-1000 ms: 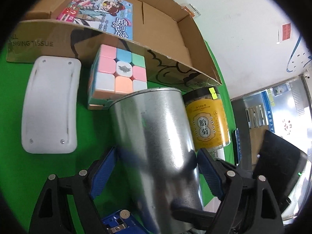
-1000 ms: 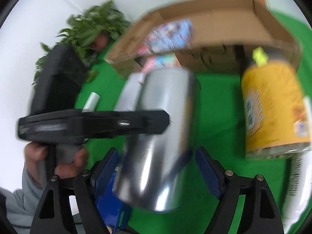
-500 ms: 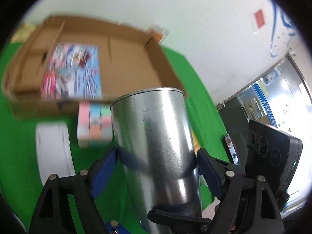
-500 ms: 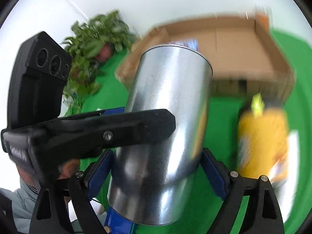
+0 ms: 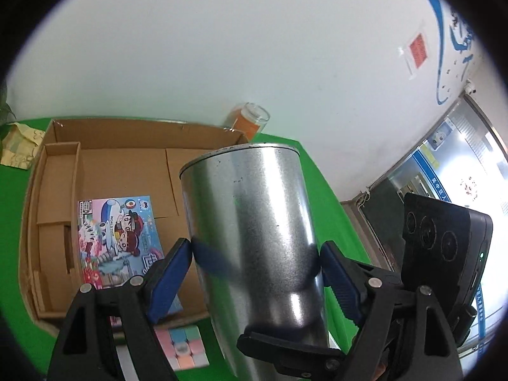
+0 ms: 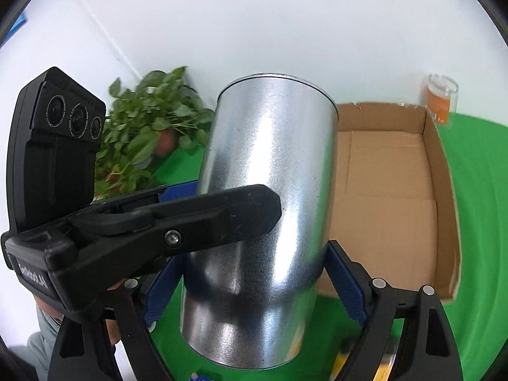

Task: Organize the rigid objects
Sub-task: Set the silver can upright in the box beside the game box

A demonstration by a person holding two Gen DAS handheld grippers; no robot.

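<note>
- Gripping the tall silver metal tumbler (image 5: 254, 241), left gripper (image 5: 255, 250) clamps both blue pads on its sides.
- Right gripper (image 6: 254, 273) likewise clamps it, lifted before the open brown cardboard box (image 6: 397, 209).

Both grippers: black plastic frames with silver screws, blue-padded fingers (image 5: 171, 273), black three-lens camera blocks (image 6: 57, 146); bare skin and grey sleeve (image 6: 41, 343) beneath the left block

Centre frame: metal tumbler (image 5: 254, 238) upright, clamped between blue pads (image 5: 168, 281) of left gripper (image 5: 255, 254). Lower centre: black finger of right gripper (image 5: 285, 352) against tumbler base. Left: open cardboard box (image 5: 127, 165) holding cartoon-printed card (image 5: 117, 235). Bottom: pastel puzzle cube (image 5: 182, 346) on green cloth (image 5: 12, 222). Behind box: clear jar (image 5: 249, 120).
</note>
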